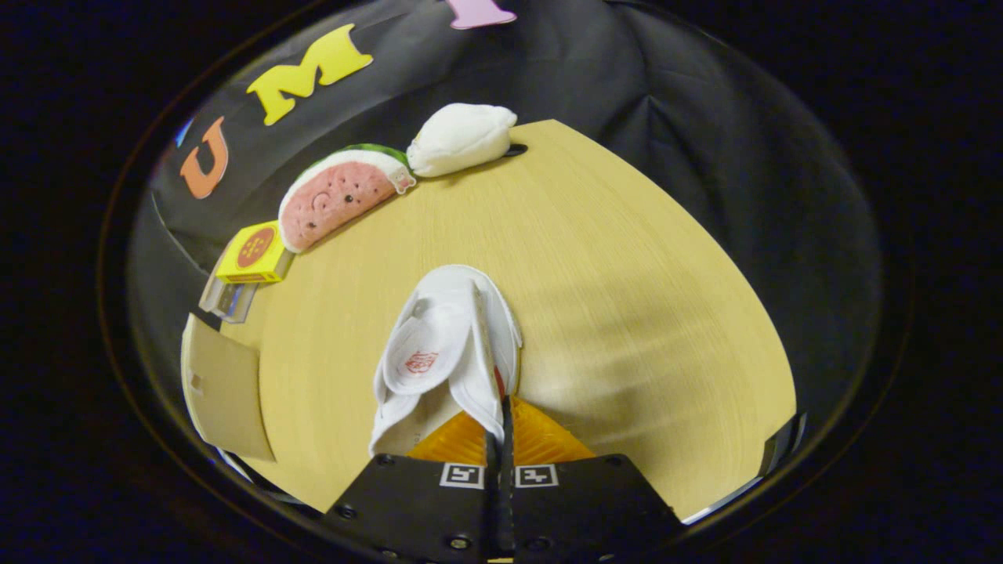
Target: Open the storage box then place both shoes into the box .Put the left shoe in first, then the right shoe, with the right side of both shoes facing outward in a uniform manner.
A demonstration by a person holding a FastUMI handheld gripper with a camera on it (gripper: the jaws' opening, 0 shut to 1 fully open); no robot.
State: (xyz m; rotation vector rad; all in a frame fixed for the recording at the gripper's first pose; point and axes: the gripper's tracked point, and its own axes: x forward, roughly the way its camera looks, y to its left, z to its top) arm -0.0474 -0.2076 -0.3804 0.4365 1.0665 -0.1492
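A white shoe (447, 345) hangs just ahead of my gripper (499, 427), its opening and insole turned toward me and its toe pointing away over the wooden table (627, 298). Both fingers press together on the shoe's side wall near the heel, so the gripper is shut on it. The shoe looks lifted off the table, tilted to the left of the fingers. A brown cardboard flap (223, 388), probably part of the storage box, shows to the left of the fingers at the table's near left edge.
Along the table's far left edge lie a watermelon-slice plush (341, 196), a white plush (461, 139) and a small yellow box (252, 252) on a clear stand. Black cloth walls surround the table.
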